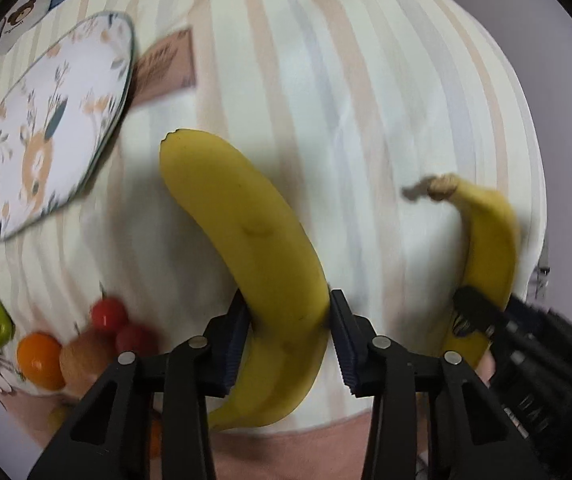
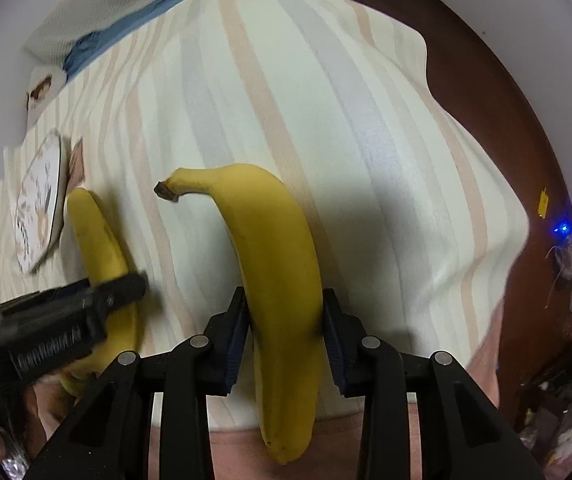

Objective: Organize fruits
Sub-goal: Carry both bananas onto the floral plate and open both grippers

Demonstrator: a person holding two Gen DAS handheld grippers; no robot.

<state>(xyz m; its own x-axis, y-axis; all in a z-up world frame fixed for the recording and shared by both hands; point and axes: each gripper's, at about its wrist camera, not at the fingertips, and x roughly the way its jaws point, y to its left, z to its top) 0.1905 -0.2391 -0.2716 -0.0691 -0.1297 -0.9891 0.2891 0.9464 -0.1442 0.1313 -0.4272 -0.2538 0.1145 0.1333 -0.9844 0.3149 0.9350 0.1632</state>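
Here your left claw (image 1: 290, 336) is clamped on one banana (image 1: 246, 236) and your right claw (image 2: 284, 332) grips a second banana (image 2: 274, 264), both above the striped bedspread (image 1: 366, 80); the flowered plate (image 1: 50, 128) lies bare, with small fruits (image 1: 38, 356) clustered on a plate edge (image 1: 2, 386) nearby

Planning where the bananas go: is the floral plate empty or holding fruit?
Empty: the floral plate shows only its printed pattern, while both bananas remain in the tongs.
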